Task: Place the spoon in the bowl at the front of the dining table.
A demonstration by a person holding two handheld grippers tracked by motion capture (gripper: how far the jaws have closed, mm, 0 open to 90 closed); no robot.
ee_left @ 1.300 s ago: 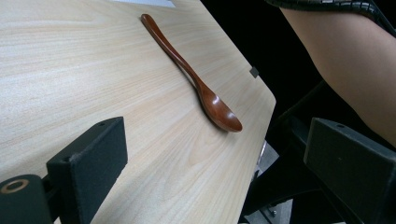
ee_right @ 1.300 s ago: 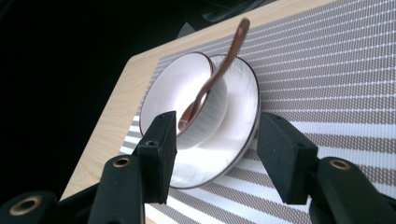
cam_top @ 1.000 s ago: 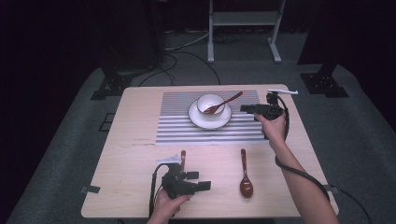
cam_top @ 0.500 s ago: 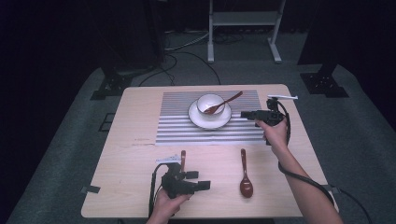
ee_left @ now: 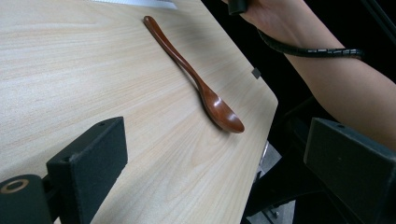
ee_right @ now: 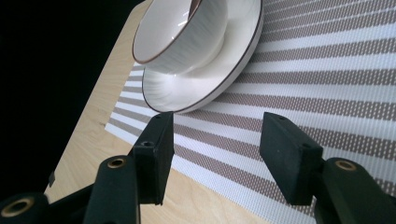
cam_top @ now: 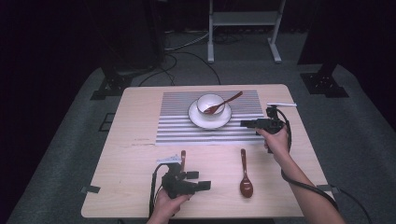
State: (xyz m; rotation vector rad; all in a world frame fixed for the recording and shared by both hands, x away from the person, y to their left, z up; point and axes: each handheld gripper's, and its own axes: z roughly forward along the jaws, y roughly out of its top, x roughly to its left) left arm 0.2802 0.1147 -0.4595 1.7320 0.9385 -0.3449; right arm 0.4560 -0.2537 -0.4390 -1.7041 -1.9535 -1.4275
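A white bowl (cam_top: 209,103) sits on a white saucer (cam_top: 198,119) on the striped placemat (cam_top: 177,128), with a brown wooden spoon (cam_top: 224,102) leaning in it. My right gripper (cam_top: 243,123) hovers open just right of the saucer, jaws pointing left at it; bowl (ee_right: 187,32) and saucer (ee_right: 205,88) loom close ahead of its fingers (ee_right: 156,154). A second wooden spoon (cam_top: 244,172) lies on bare table near the front. My left gripper (cam_top: 201,180) rests open at the front edge, pointing right toward that spoon (ee_left: 201,86). A third spoon's handle (cam_top: 183,156) pokes out behind the left gripper.
The wooden table (cam_top: 140,158) ends close beyond the spoon at its right front corner (ee_left: 268,100). The person's right forearm (ee_left: 345,79) with a coiled cable reaches over that side. Stands and cables lie on the dark floor behind the table.
The right gripper has drawn back from beside the bowl toward the person, staying open. The left gripper has not moved.
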